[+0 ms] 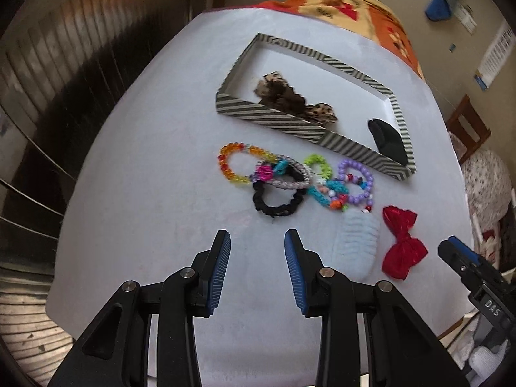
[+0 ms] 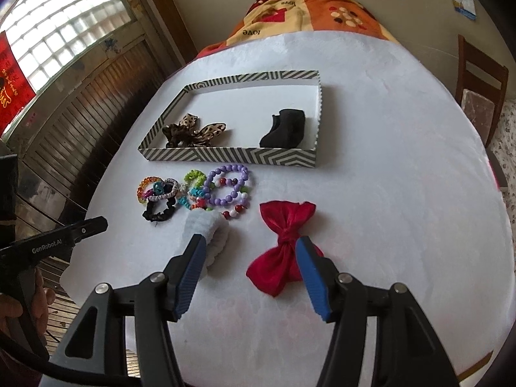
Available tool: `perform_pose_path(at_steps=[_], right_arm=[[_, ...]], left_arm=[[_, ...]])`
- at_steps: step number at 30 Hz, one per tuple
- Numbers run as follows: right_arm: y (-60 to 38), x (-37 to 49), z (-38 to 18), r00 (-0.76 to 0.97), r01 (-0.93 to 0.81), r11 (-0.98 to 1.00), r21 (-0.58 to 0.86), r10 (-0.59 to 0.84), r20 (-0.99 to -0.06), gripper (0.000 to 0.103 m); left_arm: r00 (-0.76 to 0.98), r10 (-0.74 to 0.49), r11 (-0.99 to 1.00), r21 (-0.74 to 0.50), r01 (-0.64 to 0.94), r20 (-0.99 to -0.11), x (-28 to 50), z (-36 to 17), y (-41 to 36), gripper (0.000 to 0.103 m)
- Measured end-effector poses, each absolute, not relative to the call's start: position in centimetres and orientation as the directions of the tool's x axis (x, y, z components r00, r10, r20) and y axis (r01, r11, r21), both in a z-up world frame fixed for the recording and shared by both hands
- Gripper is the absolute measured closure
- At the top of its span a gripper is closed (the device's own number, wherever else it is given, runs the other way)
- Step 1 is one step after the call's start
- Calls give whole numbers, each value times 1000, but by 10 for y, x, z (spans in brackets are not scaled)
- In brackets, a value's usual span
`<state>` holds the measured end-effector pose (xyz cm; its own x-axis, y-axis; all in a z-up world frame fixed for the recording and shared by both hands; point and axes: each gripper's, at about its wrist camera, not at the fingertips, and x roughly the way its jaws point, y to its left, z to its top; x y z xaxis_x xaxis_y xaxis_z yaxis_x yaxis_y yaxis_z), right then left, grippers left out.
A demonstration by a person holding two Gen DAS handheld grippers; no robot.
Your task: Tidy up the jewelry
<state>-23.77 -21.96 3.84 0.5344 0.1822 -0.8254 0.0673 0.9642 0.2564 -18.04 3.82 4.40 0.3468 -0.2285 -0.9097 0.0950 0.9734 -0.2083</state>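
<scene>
1. Near the table's [image 2: 403, 177] front edge, the red bow [image 2: 285, 245] lies between the spread fingers of the empty right gripper [image 2: 251, 279]; closing off its knot may only pinch slippery satin.
2. Just beside it, the pale blue scrunchie [image 2: 209, 233] could get dragged along.
3. Beyond, tangled bracelets [image 1: 290, 177] would lift together.
4. Farther back, the striped tray [image 2: 232, 154] holds two pieces; its near wall hides part of them.
5. Left gripper [image 1: 258, 271] hovers open, empty.
</scene>
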Motion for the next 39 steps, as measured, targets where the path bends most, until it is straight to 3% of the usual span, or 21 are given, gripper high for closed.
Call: perform_pose_path(at_steps=[7,18,25,29,31,32,33,39], right_arm=[[-211,-196,23,508,37,957,287,229,-830,42],[-201,-142,-7,463,10,959,285,248,-851,44],[-200,-109,-32,427,27,970,240,206,-880,56],[-196,-99,-43,412,19,978,207,181,-893,70],[-194,-99,-43,422,-4,977,215,196,-885,83],[-194,-99,-42,427,-7,977,215,197,-883,90],[-193,-98,-43,429,-10,978,208,192,-883,92],[-198,-108,-21,459,-39,955,295,279,-843,93]], left_arm=[[309,-287,956,-290,35,-907,-151,32,50,78],[276,-164,980,-188,-62,-947,-90,-4,66,78],[257,-93,995,-99,-10,-962,-69,-22,51,78],[261,-60,998,-56,22,-964,-64,-27,41,78],[268,-54,998,-48,27,-962,-62,-27,38,79],[274,-59,998,-53,29,-960,-62,-27,38,83],[285,-77,997,-71,33,-956,-63,-27,39,101],[303,-162,987,-155,45,-939,-69,-7,42,103]])
